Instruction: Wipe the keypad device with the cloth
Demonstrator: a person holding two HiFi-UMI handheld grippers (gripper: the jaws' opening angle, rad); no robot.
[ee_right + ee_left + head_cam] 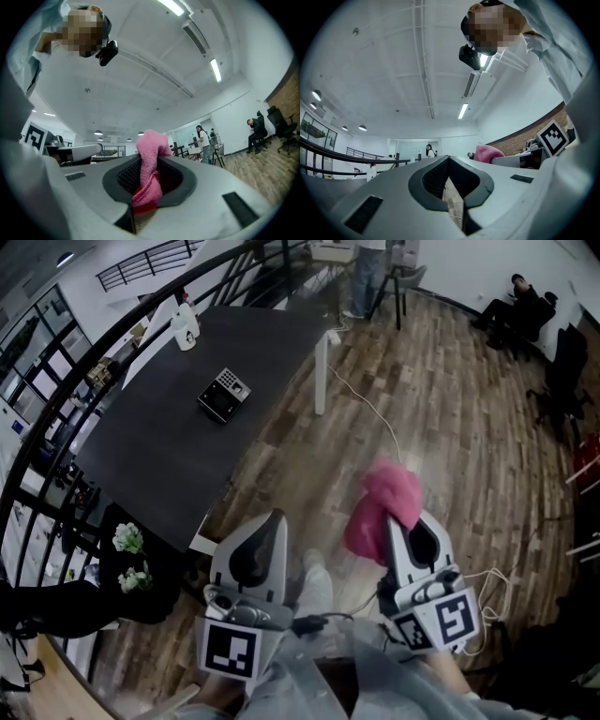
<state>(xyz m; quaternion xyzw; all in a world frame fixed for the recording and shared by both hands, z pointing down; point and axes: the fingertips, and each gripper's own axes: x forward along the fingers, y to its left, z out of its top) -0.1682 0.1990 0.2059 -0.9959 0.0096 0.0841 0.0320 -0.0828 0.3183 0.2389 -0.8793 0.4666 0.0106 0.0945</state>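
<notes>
The keypad device [223, 394], black with a silver keypad, lies on the dark table [159, 456] far ahead at the left. Both grippers hang over the wooden floor, well short of the table. My right gripper [394, 523] is shut on a pink cloth [380, 507], which bunches up above its jaws. In the right gripper view the pink cloth [150, 159] stands pinched in the right gripper [147, 165]. My left gripper [274, 519] is shut and holds nothing. In the left gripper view the left gripper [449, 161] has its jaws meeting, and the cloth [487, 153] shows beyond at the right.
A white bottle [185, 326] stands at the table's far end. A white cable [375, 418] trails across the floor. A black railing [56, 427] curves along the left. A person [366, 277] stands far off and another [516, 301] sits at the back right, near an office chair [562, 371].
</notes>
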